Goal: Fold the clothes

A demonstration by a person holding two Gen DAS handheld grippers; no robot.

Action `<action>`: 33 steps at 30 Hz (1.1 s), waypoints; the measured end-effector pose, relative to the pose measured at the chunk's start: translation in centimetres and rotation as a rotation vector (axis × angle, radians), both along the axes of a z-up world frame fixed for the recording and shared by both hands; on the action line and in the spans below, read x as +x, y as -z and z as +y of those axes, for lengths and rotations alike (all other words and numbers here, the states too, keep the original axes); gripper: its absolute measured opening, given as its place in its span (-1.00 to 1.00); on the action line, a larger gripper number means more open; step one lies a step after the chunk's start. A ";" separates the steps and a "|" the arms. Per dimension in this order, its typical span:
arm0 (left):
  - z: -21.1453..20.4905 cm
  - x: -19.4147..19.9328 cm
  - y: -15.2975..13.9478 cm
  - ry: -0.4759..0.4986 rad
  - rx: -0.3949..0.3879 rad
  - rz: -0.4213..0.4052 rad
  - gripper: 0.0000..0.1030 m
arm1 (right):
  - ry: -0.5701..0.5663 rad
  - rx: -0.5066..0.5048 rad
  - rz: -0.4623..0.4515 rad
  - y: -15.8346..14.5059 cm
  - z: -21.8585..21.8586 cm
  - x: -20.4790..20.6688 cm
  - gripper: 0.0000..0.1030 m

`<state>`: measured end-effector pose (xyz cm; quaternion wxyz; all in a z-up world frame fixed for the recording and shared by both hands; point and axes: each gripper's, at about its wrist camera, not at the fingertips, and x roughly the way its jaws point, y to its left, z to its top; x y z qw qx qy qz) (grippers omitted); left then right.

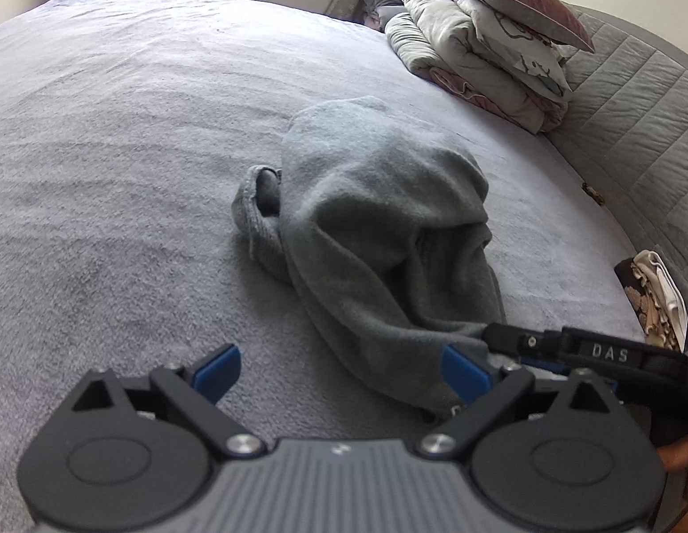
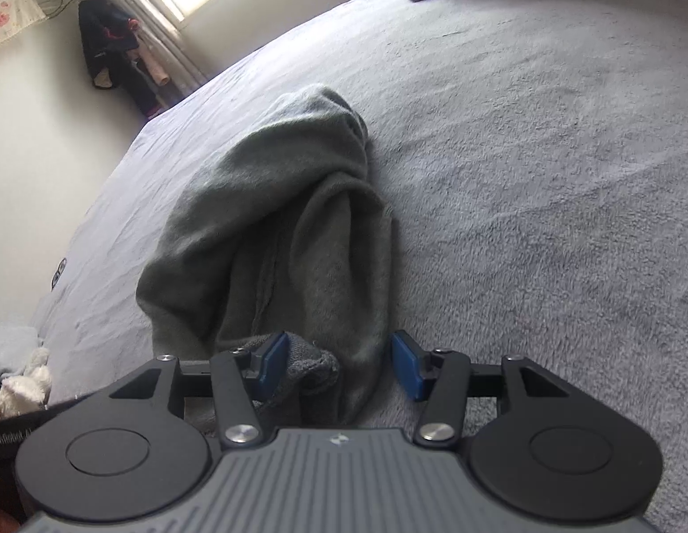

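A grey-green fleece garment (image 1: 388, 222) lies crumpled in a heap on the pale grey bed cover (image 1: 122, 155); its ribbed cuff (image 1: 255, 213) sticks out at the left. My left gripper (image 1: 342, 371) is open wide at the heap's near edge, its right blue pad touching the cloth and its left pad over bare cover. One black finger (image 1: 566, 346) of my right gripper comes in from the right. In the right wrist view the garment (image 2: 277, 222) runs between the jaws of my right gripper (image 2: 339, 364). A knitted cuff (image 2: 308, 364) lies against the left pad, and the right pad stands just clear.
Folded duvets and a mauve pillow (image 1: 486, 44) are stacked at the head of the bed by a quilted grey headboard (image 1: 632, 111). A folded patterned cloth (image 1: 654, 302) lies at the right edge. Dark clothes (image 2: 113, 53) hang by the window; a white plush thing (image 2: 24, 382) sits at the bed's left edge.
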<state>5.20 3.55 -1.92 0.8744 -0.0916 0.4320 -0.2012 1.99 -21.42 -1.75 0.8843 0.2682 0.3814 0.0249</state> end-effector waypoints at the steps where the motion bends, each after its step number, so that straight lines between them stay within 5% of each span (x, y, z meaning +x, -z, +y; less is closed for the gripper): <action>1: -0.1 0.0 0.1 0.001 0.002 0.000 0.91 | 0.008 0.006 -0.003 0.1 -0.2 0.1 0.06; 12: 0.0 0.0 -0.1 -0.008 0.019 -0.008 0.91 | 0.000 -0.049 -0.053 -0.6 0.8 -0.1 0.06; 18: 1.3 0.5 -0.8 -0.075 0.109 -0.030 0.91 | -0.065 -0.062 -0.069 -1.8 1.0 -0.9 0.06; 27: 2.9 1.1 -0.6 -0.126 0.049 0.009 0.91 | -0.246 -0.180 -0.083 -1.2 5.2 -1.6 0.11; 28: 2.8 1.0 -0.6 -0.125 0.049 0.005 0.91 | -0.259 -0.191 -0.080 -1.1 5.6 -1.6 0.08; 33: 2.9 0.8 -0.8 -0.118 0.045 -0.002 0.91 | -0.311 -0.204 -0.056 -0.6 6.6 -1.4 -0.69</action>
